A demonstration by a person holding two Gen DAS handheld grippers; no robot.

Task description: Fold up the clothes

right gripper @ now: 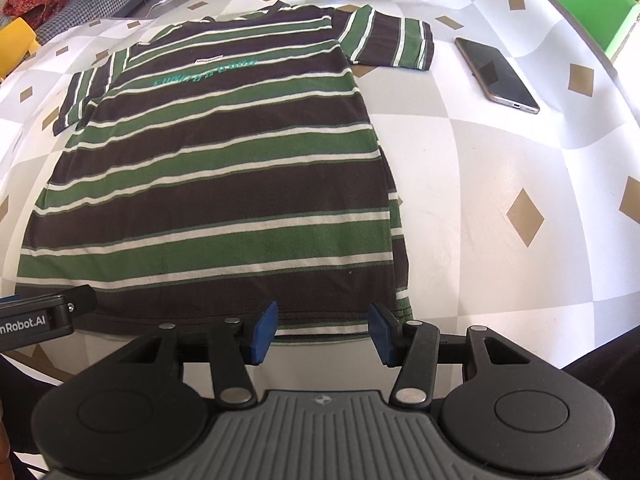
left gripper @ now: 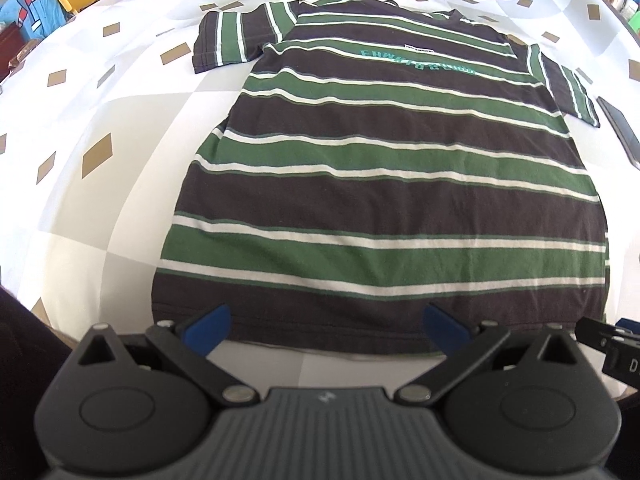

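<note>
Striped shirt [left gripper: 380, 184] lies flat; both grippers' fingers [left gripper: 208, 330] [right gripper: 264, 332] spread wide, gripping nothing.

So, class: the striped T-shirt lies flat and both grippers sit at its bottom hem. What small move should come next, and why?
Probably lower both grippers onto the hem and close. The striped T-shirt lies spread flat and unfolded, and the left gripper and right gripper are open at its near edge, holding nothing. Gripping the hem lets it be carried toward the collar.
</note>
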